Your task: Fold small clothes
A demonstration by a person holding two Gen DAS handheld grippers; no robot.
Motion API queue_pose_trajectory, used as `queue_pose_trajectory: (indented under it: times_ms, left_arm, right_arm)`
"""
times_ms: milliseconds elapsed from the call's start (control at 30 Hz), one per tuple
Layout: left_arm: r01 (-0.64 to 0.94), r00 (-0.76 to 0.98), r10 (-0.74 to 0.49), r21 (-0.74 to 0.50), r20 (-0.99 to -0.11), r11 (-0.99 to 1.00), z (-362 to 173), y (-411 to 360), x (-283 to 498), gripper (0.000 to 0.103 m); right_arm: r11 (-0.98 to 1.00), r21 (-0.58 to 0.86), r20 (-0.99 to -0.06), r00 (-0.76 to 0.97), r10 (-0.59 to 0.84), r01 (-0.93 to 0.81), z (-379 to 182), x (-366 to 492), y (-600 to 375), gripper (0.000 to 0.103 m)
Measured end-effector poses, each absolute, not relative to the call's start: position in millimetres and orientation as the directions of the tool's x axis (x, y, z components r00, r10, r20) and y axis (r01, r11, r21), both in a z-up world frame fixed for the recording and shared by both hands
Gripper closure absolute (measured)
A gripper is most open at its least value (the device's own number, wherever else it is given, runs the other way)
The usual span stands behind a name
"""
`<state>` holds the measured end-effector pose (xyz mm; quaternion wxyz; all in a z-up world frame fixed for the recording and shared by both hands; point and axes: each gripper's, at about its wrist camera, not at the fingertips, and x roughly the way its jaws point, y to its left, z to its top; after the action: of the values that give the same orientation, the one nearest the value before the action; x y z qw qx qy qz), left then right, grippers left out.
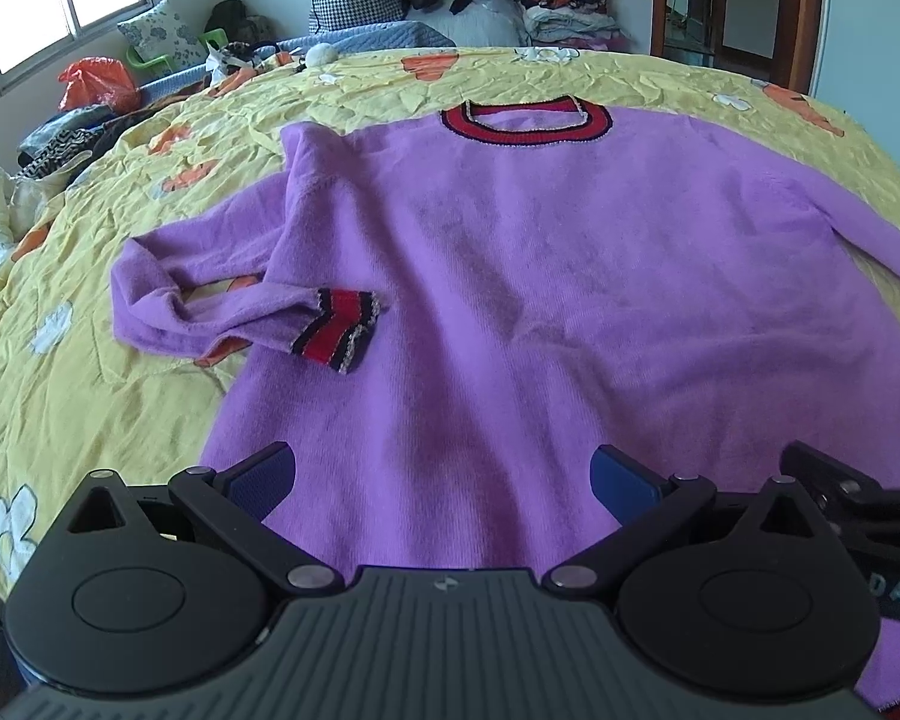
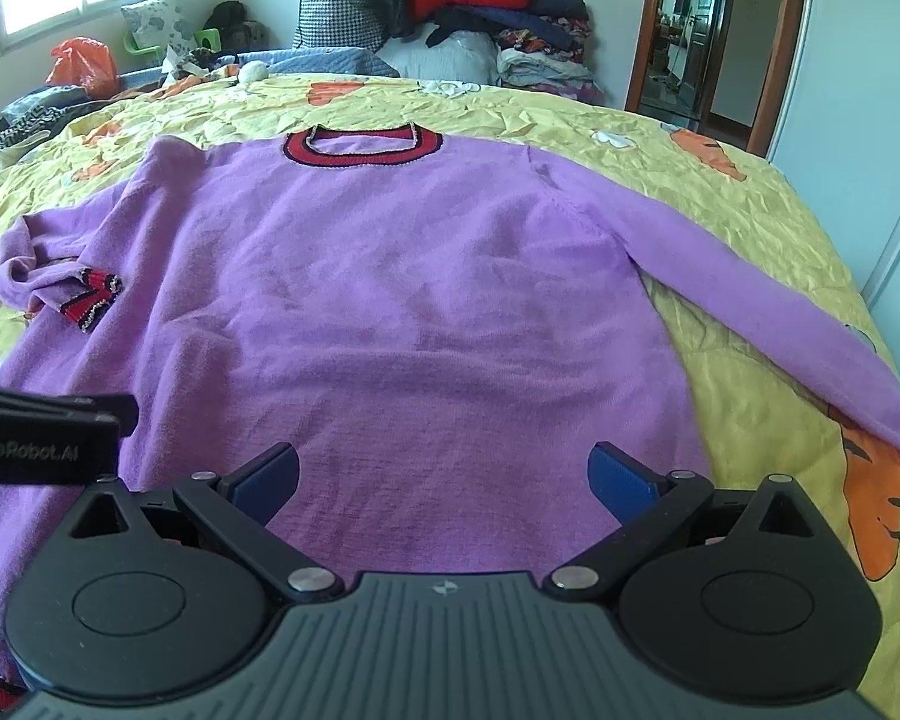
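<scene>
A purple sweater (image 1: 540, 276) with a red and black collar (image 1: 525, 120) lies flat on the yellow bedspread (image 1: 90, 396), collar at the far side. Its left sleeve is bent back, with the red striped cuff (image 1: 339, 333) resting on the body. In the right wrist view the sweater (image 2: 390, 300) shows its right sleeve (image 2: 780, 324) stretched out to the right. My left gripper (image 1: 444, 480) is open and empty above the hem. My right gripper (image 2: 444, 480) is open and empty above the hem, beside the left one (image 2: 42, 438).
A pile of folded clothes (image 2: 486, 6) and a checked bag (image 2: 336, 6) stand at the far end of the bed. An orange plastic bag (image 1: 96, 84) and loose clothes lie at the far left. A doorway (image 2: 708, 36) is at the right.
</scene>
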<state>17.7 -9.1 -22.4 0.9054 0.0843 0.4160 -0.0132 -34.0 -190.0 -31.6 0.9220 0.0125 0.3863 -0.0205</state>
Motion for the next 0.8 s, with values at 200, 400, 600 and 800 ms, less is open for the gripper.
queue_pose_trajectory:
  times_ms: [200, 400, 600, 800]
  left_arm:
    - [0.105, 0.66, 0.032, 0.134, -0.751, 0.985, -25, -14, 30, 0.0]
    - [0.116, 0.669, 0.048, 0.168, -0.741, 0.979, -35, -27, 43, 0.0]
    - [0.114, 0.664, 0.034, 0.146, -0.747, 0.983, -37, -27, 45, 0.0]
    - [0.067, 0.716, 0.086, 0.19, -0.693, 0.979, -46, -28, 53, 0.0]
  right_arm:
    - [0.998, -0.018, -0.692, 0.719, -0.058, 0.064, -30, -36, -198, 0.0]
    - [0.996, -0.018, -0.696, 0.714, -0.072, 0.083, -33, -32, -215, 0.0]
    - [0.996, 0.015, -0.674, 0.737, -0.057, 0.09, -30, -35, -220, 0.0]
    - [0.999, -0.024, -0.645, 0.762, -0.051, 0.046, -31, -36, -213, 0.0]
